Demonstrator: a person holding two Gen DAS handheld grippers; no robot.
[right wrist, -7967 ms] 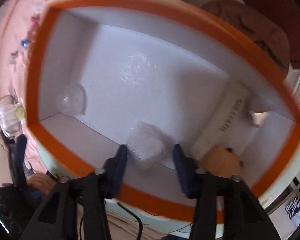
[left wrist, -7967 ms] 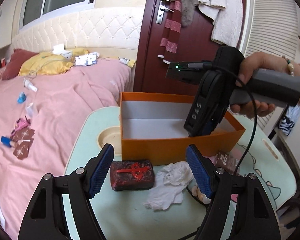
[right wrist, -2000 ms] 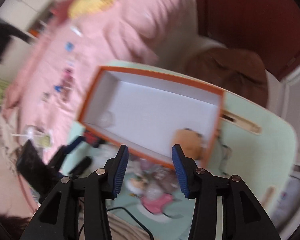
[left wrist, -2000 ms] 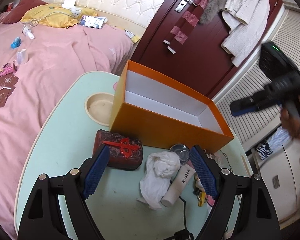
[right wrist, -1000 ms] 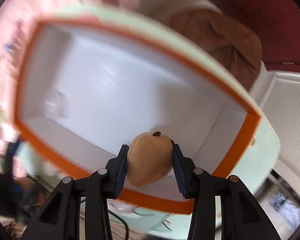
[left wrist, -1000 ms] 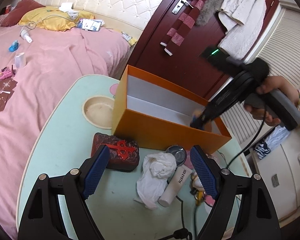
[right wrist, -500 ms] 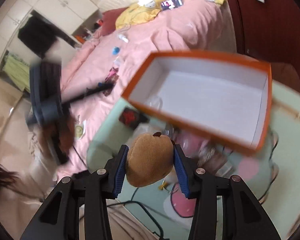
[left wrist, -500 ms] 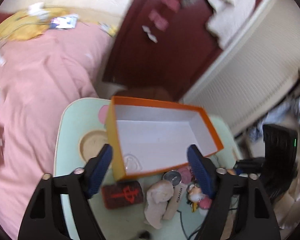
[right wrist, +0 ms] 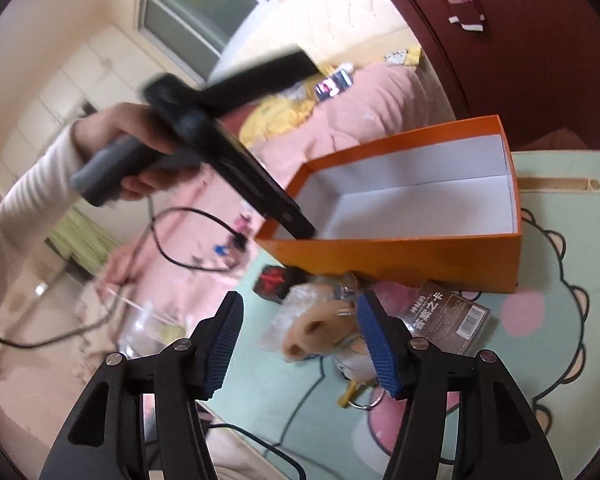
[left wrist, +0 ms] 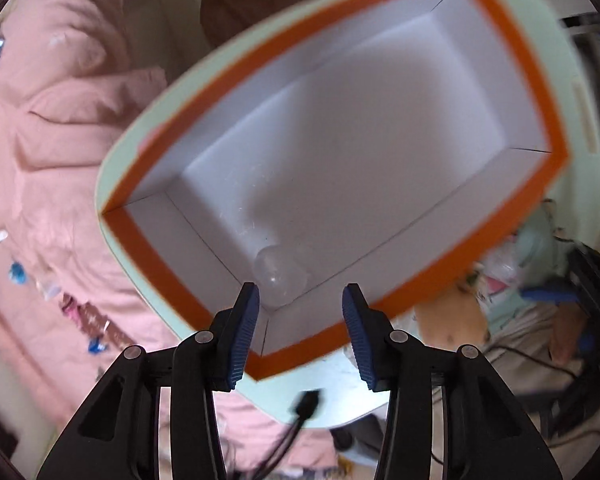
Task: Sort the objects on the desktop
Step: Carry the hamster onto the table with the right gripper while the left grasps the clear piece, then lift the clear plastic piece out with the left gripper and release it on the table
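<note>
One clear plastic ball (left wrist: 280,279) sits in the orange box (left wrist: 536,76) corner; light, slick, crushable, so grip its widest middle. Left gripper (left wrist: 300,330) closing, nothing pinched yet; right gripper (right wrist: 300,344) opening, empty, above plush toy (right wrist: 312,330).

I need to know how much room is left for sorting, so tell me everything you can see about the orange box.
The orange box is an open, lidless rectangular carton, seemingly cardboard, orange outside and along its rim, plain white inside. It stands upright on the pale green table, with clutter against the side nearest the right claw's camera. From above, the left wrist view shows its floor almost bare: only a small clear dome-shaped item lies in one corner. The left claw, jaws closing with nothing between them, points down into that corner.
</note>
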